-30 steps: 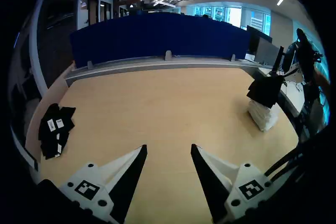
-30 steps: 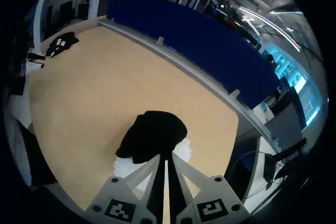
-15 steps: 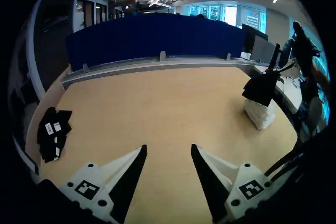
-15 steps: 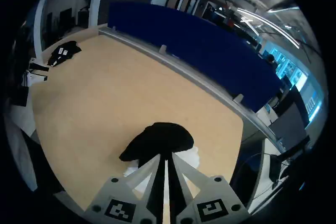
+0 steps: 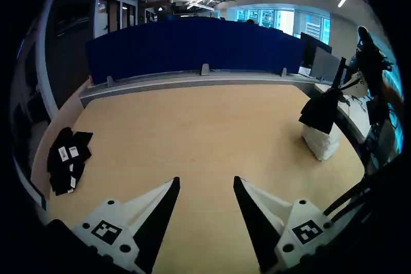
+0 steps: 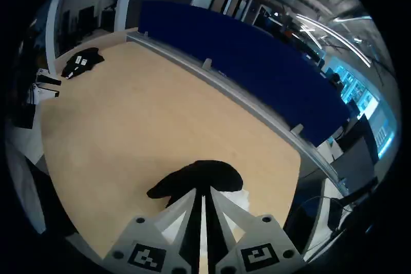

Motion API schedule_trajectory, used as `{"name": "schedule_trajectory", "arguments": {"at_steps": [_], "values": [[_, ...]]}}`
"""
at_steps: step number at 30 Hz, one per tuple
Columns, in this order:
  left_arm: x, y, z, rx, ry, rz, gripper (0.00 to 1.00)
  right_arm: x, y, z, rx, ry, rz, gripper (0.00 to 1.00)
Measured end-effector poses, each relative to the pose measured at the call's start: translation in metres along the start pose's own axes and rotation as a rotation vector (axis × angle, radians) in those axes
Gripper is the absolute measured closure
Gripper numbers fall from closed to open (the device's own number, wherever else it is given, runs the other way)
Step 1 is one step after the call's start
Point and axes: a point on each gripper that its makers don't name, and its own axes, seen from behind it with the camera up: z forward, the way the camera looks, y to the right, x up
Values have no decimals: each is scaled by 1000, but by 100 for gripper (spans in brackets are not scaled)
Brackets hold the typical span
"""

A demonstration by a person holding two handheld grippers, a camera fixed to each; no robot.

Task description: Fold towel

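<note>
While the right gripper (image 6: 204,190) pinches the towel (image 6: 198,176) between its jaws, the left gripper (image 5: 205,179) gapes empty — no fold yet.

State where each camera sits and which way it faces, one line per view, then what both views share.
Left gripper view: rides the left gripper, looking over the wooden table toward the blue partition; its own open jaws show at the bottom.
Right gripper view: rides the right gripper, angled down at the table; its jaws are shut on the black towel.
Shared: table, partition, black towel, the white stack under it, the black pile.
</note>
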Motion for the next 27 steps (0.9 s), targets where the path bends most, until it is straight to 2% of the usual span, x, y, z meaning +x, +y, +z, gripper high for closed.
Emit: {"name": "schedule_trajectory", "arguments": {"at_steps": [9,17,21,27], "values": [[1,3,1,-9,-1,9,23,-26,-1,-2,-27,-19,29,96],[-1,6,-1,-17,-11,30,23,-88,9,-3,-74,-86,76,96],[-4,8,-2,-20,-21,43,23,-122,13,2,-96,-119,121,96],[-7,12,-4,-23,-31,62,23,-155,20,9,-129,-131,209,96]]}}
